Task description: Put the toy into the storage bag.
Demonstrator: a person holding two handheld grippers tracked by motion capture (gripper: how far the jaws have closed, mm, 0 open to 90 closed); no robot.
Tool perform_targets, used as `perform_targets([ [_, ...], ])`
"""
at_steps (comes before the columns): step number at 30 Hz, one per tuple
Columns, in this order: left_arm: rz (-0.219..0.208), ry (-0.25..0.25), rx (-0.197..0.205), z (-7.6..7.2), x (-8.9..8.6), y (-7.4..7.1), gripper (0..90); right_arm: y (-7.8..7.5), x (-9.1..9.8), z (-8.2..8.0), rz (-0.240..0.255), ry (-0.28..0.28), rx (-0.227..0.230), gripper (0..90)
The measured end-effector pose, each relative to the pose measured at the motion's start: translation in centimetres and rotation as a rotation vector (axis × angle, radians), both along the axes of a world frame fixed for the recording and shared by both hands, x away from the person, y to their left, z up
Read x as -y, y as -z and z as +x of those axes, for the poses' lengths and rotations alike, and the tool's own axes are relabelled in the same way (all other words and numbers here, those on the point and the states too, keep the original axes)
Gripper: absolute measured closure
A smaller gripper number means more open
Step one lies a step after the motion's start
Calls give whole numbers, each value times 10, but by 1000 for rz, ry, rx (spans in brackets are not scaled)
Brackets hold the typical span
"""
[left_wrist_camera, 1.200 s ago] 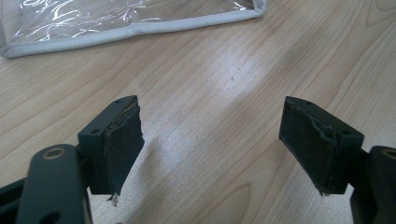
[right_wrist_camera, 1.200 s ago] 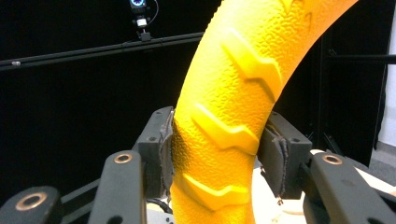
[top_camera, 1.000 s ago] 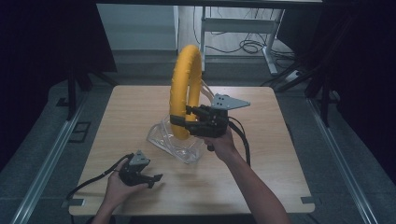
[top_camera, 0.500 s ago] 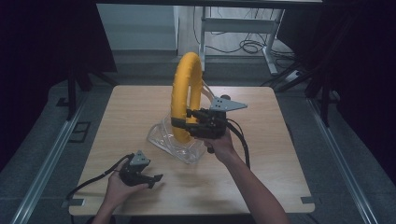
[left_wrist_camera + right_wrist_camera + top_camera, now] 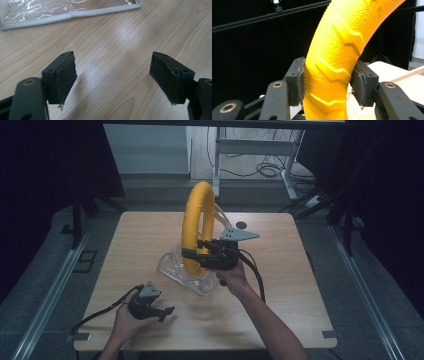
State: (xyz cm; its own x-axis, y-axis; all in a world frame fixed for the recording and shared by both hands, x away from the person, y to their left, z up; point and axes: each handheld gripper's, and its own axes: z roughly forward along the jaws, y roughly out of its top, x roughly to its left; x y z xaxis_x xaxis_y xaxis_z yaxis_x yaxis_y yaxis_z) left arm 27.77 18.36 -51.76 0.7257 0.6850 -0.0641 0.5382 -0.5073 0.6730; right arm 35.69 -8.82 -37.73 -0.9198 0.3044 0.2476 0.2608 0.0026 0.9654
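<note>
A yellow ring (image 5: pixel 195 222) with a raised tread pattern stands upright over a clear plastic bag (image 5: pixel 181 270) with a pale hem, lying in the middle of the wooden table (image 5: pixel 280 270). My right gripper (image 5: pixel 192 255) is shut on the yellow ring's (image 5: pixel 334 60) lower part, one pad on each side of it. Down at the front left, my left gripper (image 5: pixel 165 312) rests low over bare wood, open with nothing between its fingers (image 5: pixel 65 75). The bag's hem (image 5: pixel 70 15) runs across the top of the left gripper view.
A small dark disc (image 5: pixel 241 225) lies on the table behind the ring. Metal rails (image 5: pixel 55 280) run along the floor at both sides, and a desk frame with cables (image 5: pixel 260 155) stands beyond the far edge.
The ring and the right gripper have shifted slightly. The left gripper has stayed in place.
</note>
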Motion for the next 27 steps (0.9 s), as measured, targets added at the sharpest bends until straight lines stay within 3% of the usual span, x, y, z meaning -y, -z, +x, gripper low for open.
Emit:
perform_targets([
  [11,3,2,3,0,0,0,213,17,-11,3,-31,12,-35,496],
  [16,2,2,2,0,0,0,213,20,-13,2,-44,17,-28,486],
  [19,0,1,2,0,0,0,213,21,-16,1,-78,38,-5,465],
  [23,-3,-3,-2,0,0,0,213,27,-18,3,-103,52,-24,432],
  [27,0,2,1,0,0,0,213,29,-17,4,-99,70,-24,423],
])
